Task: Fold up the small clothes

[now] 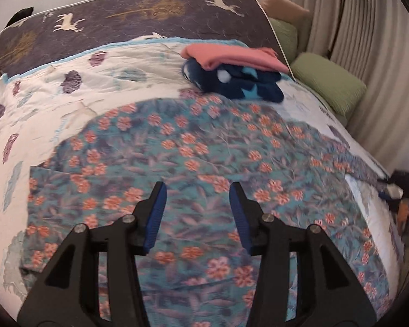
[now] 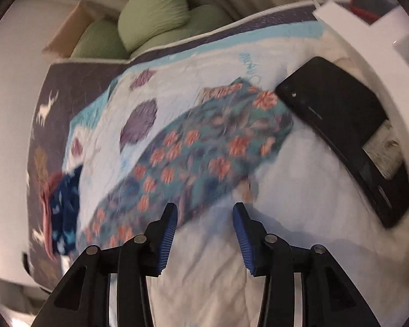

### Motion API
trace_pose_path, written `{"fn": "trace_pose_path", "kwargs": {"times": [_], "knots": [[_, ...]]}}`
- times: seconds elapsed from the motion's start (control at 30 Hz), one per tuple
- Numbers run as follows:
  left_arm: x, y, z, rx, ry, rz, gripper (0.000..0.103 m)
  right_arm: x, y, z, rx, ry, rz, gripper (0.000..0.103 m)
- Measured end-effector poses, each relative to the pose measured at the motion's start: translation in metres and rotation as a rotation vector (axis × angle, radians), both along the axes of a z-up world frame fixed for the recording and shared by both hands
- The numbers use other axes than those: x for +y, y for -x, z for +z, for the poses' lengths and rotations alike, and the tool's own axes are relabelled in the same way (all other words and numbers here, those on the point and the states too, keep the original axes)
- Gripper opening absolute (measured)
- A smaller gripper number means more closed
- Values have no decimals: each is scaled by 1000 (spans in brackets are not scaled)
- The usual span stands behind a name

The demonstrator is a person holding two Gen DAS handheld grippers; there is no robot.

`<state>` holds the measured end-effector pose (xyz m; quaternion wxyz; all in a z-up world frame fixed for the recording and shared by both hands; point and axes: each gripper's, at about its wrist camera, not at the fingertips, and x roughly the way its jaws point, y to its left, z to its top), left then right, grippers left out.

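Our left gripper (image 1: 197,188) has its fingers apart and empty over the floral garment (image 1: 193,147), spread flat beneath them. Beyond lies a pink cloth (image 1: 231,57) on a navy one (image 1: 240,81). Our right gripper (image 2: 204,209), fingers also apart, alone shows a black case (image 2: 349,136) right of the fingertips; the garment lies ahead-left.

Spreading out ahead of the left claw (image 1: 197,190), whose black arms are carrying blue ribbed pads (image 1: 159,204), the garment (image 1: 182,147) is showing teal cloth with orange-pink flowers and dull purple leaves. Beyond it, to the claw's far right, a pink piece (image 1: 231,55) is topping a navy bundle (image 1: 240,81) with light-blue and white marks. Under them the sheet (image 1: 54,103) is showing white with purple shells, and the mattress (image 1: 150,13) dark purple with white deer; green cushions (image 1: 327,81) are sitting far right.
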<state>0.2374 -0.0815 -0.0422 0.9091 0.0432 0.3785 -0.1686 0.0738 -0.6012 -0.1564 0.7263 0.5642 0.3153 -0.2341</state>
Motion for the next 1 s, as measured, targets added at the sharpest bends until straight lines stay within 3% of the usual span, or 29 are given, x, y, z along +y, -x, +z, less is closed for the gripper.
{"fn": "trace_pose_path", "kwargs": {"times": [0.2,0.23,0.27,0.37,0.53,0.67,0.73,0.8,0.83,0.9,1.0], "knots": [[-4,0,-8,24,-7,6,50,-32,-17,-10,7,-18,-169,42],[-2,-1,-8,27,-3,11,50,-33,-22,-8,28,1,-169,36],[0,-2,-9,33,6,18,50,-33,-28,-5,43,26,-151,7],[9,-5,-10,52,36,42,50,-18,-44,23,-40,86,-71,5],[26,-4,-11,66,76,80,50,90,-88,119,-310,274,272,6],[46,2,-10,64,105,119,57,227,-113,173,-445,481,616,8],[59,6,-10,60,123,142,59,287,-116,173,-460,537,790,11],[73,12,-11,66,139,157,60,358,-125,151,-393,576,1059,34],[79,14,-12,73,148,159,60,375,-125,142,-360,582,1125,39],[89,20,-13,87,168,156,61,405,-118,119,-300,575,1258,39],[94,25,-14,99,198,129,63,406,-102,109,-287,569,1317,39]]}}
